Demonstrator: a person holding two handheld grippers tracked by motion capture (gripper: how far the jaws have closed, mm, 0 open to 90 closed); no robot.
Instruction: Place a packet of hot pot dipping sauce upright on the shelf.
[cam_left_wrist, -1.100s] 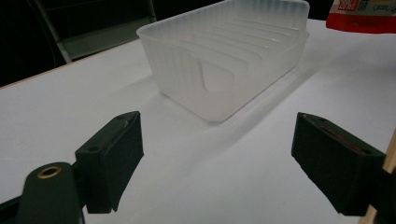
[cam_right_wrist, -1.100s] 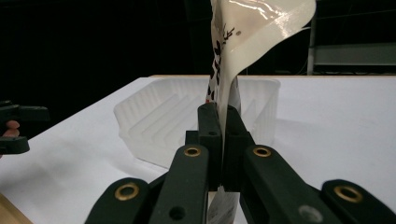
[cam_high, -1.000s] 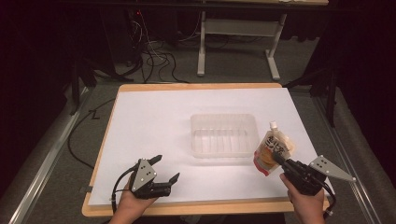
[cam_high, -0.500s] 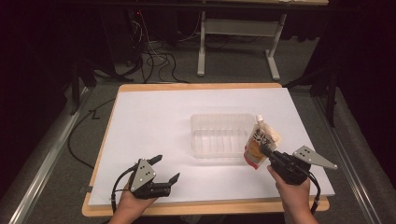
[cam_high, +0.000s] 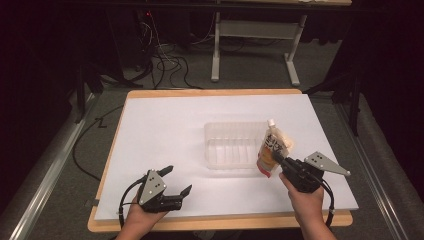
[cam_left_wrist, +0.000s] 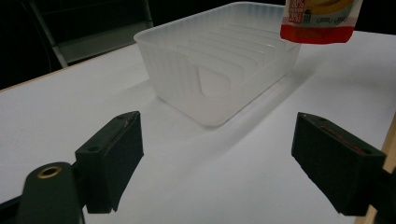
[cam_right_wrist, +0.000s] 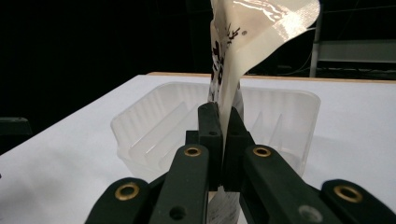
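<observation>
My right gripper (cam_high: 278, 159) clamps cream spouted refill pouch with red bottom band (cam_high: 273, 148), jaws tight on its edge, pouch held upright at right end of clear ribbed plastic tray (cam_high: 234, 145). My left gripper (cam_high: 177, 180) rests near front edge, jaws wide apart, empty. White sheet over wooden tabletop (cam_high: 165, 125). Dark room; grey carpet, cables (cam_high: 162, 62), white desk frame (cam_high: 250, 37) behind.

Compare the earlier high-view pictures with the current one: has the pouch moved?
Yes. The pouch, clamped in the right gripper, has travelled leftward from beside the clear plastic tray to over its right-hand edge.
</observation>
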